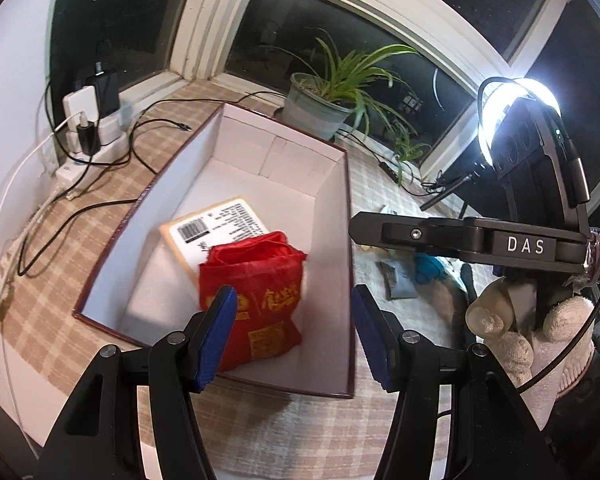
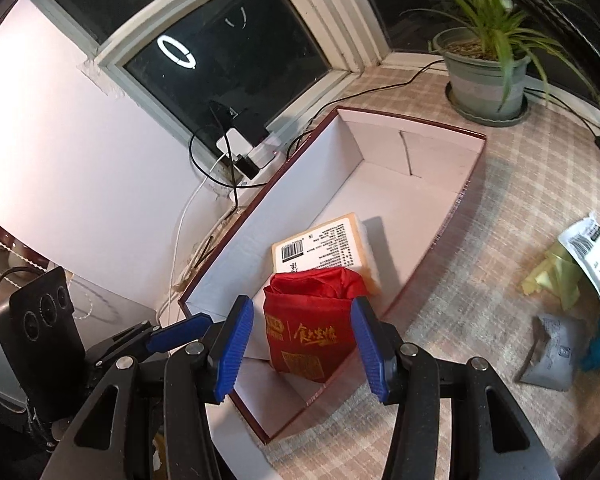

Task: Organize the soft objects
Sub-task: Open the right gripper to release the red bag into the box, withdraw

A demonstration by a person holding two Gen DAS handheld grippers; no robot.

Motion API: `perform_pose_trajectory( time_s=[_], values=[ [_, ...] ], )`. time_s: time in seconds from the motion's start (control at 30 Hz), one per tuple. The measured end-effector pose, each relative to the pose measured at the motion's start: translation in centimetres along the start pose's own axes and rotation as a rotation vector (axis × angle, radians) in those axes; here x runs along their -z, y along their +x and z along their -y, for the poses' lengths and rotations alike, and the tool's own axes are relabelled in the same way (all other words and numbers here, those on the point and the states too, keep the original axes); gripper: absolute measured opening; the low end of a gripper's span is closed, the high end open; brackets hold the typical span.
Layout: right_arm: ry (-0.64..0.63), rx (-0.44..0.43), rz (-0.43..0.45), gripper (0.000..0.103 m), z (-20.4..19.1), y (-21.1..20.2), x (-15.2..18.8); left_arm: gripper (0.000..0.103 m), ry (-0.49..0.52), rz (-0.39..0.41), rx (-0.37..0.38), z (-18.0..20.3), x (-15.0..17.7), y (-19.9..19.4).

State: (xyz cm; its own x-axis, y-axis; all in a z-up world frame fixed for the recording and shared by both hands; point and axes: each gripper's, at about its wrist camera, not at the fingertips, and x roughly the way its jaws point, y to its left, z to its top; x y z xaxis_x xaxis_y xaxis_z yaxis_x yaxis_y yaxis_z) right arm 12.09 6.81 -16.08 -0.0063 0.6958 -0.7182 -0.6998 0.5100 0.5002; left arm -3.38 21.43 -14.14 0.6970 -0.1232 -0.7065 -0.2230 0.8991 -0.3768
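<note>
An open box (image 1: 280, 152) (image 2: 284, 216) with white walls and a dark red rim stands on the checked tablecloth. Inside it a red fabric bag (image 1: 256, 292) (image 2: 312, 320) with gold print lies partly on a yellow sponge (image 1: 220, 228) (image 2: 320, 248) that carries a barcode label. My left gripper (image 1: 294, 332) hovers open above the box's near end, with nothing between its blue pads. My right gripper (image 2: 302, 344) is open too, above and in front of the bag, and its pads stand clear of the cloth. In the left wrist view one black finger (image 1: 400, 234) of it reaches over the box's right rim.
Right of the box lie a grey packet (image 2: 552, 356) (image 1: 400, 280), a blue item (image 1: 428, 268), a yellow-green cloth (image 2: 552, 280) and a white labelled pack (image 2: 592, 248). A potted plant (image 1: 320, 104) (image 2: 488, 72) stands behind. Chargers and cables (image 1: 88, 120) crowd the left; a ring light (image 1: 512, 112) glares at the right.
</note>
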Motion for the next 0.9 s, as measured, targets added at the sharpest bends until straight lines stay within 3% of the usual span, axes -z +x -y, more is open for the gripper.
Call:
perform_pose_trajectory(
  time_s=[0.27,0.47,0.9],
  values=[
    [0.021,0.038,0.058,0.05,2.3,-3.5,1.9,0.057,0.028,0.009,0.047,3.0,0.1,0.1],
    [0.114,0.031,0.122,0.056,6.5,-7.8,4.1,0.06,0.047,-0.01,0.086,5.5,0.5,1.1],
    [0.333,0.152,0.279,0.067,18.2,-18.3,13.2,0.06,0.128,-0.098,0.18,13.5,2.8,6.0]
  ],
)
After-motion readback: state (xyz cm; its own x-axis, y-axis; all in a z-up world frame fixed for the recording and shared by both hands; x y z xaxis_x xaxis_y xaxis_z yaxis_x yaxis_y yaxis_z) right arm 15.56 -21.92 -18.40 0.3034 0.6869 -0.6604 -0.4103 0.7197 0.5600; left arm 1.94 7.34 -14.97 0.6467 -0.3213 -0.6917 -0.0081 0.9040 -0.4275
